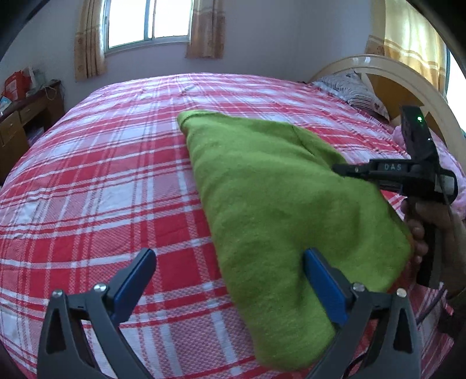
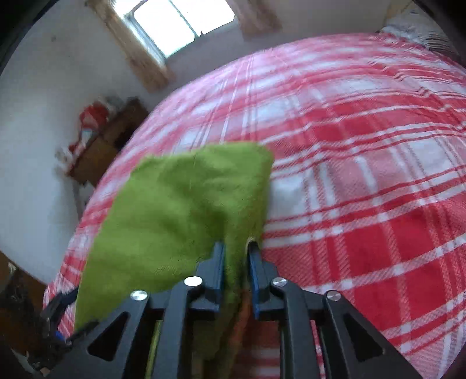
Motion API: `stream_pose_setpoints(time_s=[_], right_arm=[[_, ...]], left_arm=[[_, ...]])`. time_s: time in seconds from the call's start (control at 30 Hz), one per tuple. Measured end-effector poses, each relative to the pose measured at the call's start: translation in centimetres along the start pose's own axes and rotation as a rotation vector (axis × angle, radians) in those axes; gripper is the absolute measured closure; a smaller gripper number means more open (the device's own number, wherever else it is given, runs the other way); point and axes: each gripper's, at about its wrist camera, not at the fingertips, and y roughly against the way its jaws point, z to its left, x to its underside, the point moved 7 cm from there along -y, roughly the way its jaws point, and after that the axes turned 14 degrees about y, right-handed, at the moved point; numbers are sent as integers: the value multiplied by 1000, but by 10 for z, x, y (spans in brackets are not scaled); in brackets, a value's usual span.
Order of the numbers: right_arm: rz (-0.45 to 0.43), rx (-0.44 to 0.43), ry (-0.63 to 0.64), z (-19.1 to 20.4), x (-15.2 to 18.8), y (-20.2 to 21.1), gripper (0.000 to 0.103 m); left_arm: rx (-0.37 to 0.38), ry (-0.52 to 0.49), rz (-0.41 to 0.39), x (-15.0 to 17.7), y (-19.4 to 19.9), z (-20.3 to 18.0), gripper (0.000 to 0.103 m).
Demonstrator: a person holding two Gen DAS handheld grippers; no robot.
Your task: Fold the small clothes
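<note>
A green fleece garment (image 1: 271,198) lies on the red and white plaid bed (image 1: 116,175), folded over into a long shape. My left gripper (image 1: 230,277) is open just above the bed; its right finger (image 1: 323,280) overlaps the garment's near edge and its left finger is over bare bedspread. My right gripper (image 2: 236,259) is shut on a fold of the garment (image 2: 180,204) and lifts that edge. In the left wrist view the right gripper (image 1: 337,168) reaches in from the right, held by a hand, at the cloth's right edge.
A wooden desk (image 1: 20,116) with red items stands left of the bed. A curved headboard (image 1: 407,78) and patterned pillow (image 1: 352,87) are at the far right. A window with curtains (image 1: 148,23) is on the far wall. Pink cloth (image 1: 457,175) lies by the headboard.
</note>
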Motion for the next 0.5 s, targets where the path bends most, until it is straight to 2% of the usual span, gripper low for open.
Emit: stream_pose_setpoints(time_s=[0.07,0.13,0.2,0.3,0.33,0.4,0.43,0.5], right_arm=[[-15,12,-16,-3,1,8,47],[-60,50,17,1,-3,27,47],[-167,58,78,16,-13,61,47],[-257,-72,111,46,-21,89,47],[-258,-104,134,56,-20,92,47],[-204,-172,180,76,-13,82,47],[-177,-175,194,78,-8,76,47],[-101,-128,206,73,9,56,47]], left_arm=[[7,6,-27,-4,9,2,0],[14,25,-82,-15,22,6,0],[9,60,-127,-29,30,13,0],[-26,71,-116,-37,22,18,0],[-33,74,-108,-37,18,19,0],[-59,55,-69,-30,5,20,0],[-78,46,-62,-25,0,21,0],[-75,54,-67,-18,-5,24,0]])
